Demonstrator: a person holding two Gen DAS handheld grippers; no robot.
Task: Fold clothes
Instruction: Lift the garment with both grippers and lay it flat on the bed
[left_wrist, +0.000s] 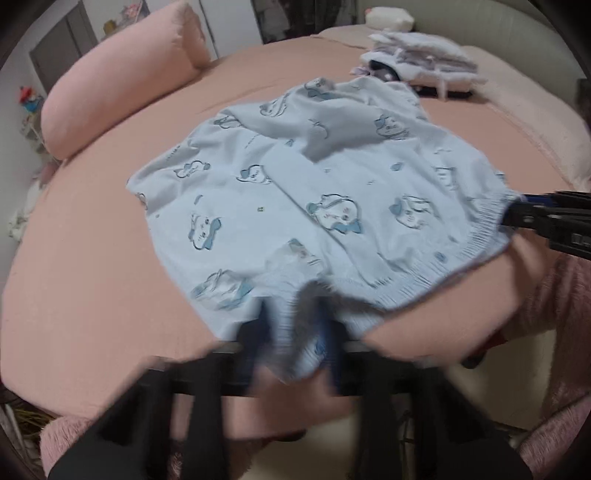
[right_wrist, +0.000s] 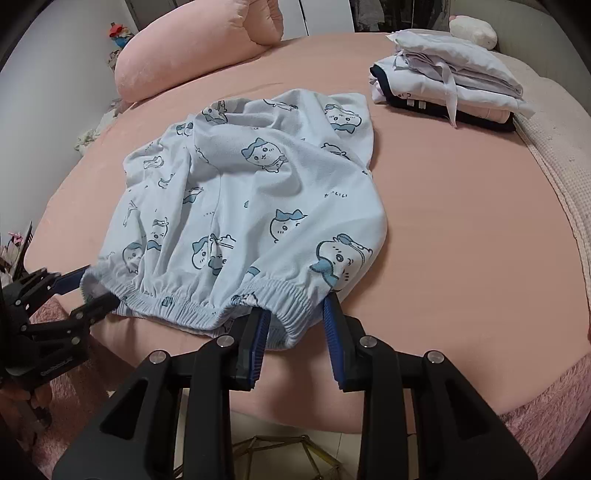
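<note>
Light blue shorts (right_wrist: 251, 199) with a cartoon print lie spread on the pink bed, elastic waistband (right_wrist: 207, 302) toward me. They also show in the left wrist view (left_wrist: 314, 206). My right gripper (right_wrist: 295, 314) is open, its fingers either side of the waistband's right corner. My left gripper (right_wrist: 92, 284) is at the waistband's left corner, jaws apart around the fabric edge. In the blurred left wrist view the left gripper (left_wrist: 295, 325) straddles the waistband, and the right gripper (left_wrist: 517, 210) reaches the far corner.
A stack of folded clothes (right_wrist: 450, 85) sits at the back right of the bed (right_wrist: 461, 221). A long pink pillow (right_wrist: 192, 51) lies at the back left. A pale blanket (right_wrist: 554, 155) lines the right edge. Floor lies below the near edge.
</note>
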